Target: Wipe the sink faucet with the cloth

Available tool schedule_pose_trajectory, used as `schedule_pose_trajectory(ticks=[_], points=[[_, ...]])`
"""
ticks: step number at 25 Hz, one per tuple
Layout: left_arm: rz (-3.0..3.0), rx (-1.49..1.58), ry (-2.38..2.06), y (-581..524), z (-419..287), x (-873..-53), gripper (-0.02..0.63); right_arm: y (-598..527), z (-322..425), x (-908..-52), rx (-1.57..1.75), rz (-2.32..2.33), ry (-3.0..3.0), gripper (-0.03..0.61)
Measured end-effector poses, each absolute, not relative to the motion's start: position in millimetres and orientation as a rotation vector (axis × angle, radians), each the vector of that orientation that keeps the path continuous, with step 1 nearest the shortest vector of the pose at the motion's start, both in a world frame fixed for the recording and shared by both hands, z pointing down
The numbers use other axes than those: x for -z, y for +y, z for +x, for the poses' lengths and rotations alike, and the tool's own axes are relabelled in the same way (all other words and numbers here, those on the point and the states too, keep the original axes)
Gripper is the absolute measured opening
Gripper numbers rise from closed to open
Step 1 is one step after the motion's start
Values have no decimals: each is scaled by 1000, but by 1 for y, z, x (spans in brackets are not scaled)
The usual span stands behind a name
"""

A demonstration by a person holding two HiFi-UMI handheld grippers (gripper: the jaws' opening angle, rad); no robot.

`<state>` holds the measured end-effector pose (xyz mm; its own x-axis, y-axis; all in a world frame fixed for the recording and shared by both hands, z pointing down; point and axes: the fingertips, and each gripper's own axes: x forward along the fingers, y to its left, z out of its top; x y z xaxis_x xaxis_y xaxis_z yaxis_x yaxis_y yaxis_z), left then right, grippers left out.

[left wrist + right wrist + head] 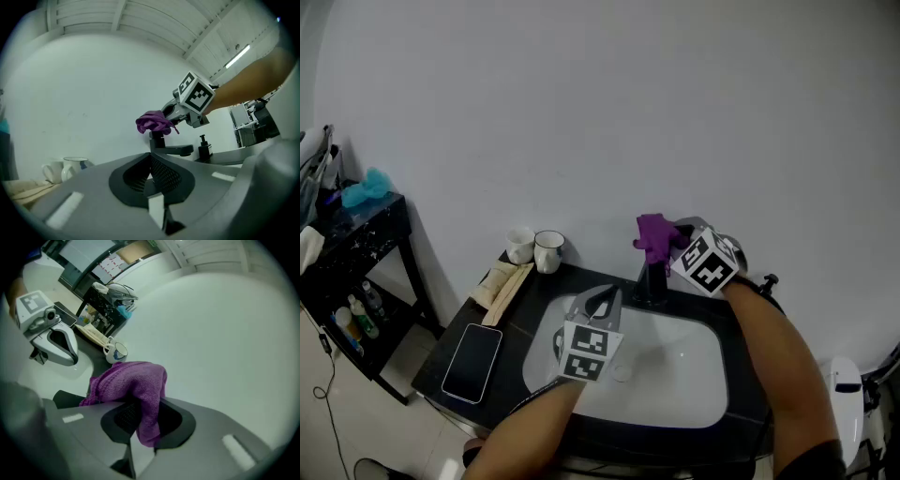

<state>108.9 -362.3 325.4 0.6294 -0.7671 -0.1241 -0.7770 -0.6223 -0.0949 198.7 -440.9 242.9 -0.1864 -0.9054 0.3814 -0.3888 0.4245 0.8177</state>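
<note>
A black faucet [652, 283] stands at the back of a white sink [694, 375] set in a black counter. A purple cloth [654, 236] sits bunched on top of the faucet, and my right gripper [672, 244] is shut on it from the right. In the right gripper view the cloth [133, 385] hangs between the jaws of the right gripper [140, 427], hiding most of the faucet. My left gripper [601, 302] hovers over the basin's left part, shut and holding nothing. The left gripper view looks past the left gripper [150, 180] up at the cloth [153, 123] on the faucet [161, 144].
Two white cups [535, 249] stand at the counter's back left, beside some wrapped packets [501, 283] and a dark phone [472, 362]. A small pump bottle [768, 281] stands right of the faucet. A black shelf unit [356, 246] with bottles is far left. The white wall lies close behind.
</note>
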Motion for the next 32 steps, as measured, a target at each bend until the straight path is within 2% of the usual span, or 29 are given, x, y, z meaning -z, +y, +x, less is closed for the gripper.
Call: schedule_pose_trajectory(ticks=[25, 32], points=[[-2678, -79, 1437, -373, 84, -334, 17, -327, 166, -287, 776, 824, -1799, 71], [-2681, -81, 1430, -372, 86, -333, 18, -350, 189, -292, 718, 921, -1769, 72]])
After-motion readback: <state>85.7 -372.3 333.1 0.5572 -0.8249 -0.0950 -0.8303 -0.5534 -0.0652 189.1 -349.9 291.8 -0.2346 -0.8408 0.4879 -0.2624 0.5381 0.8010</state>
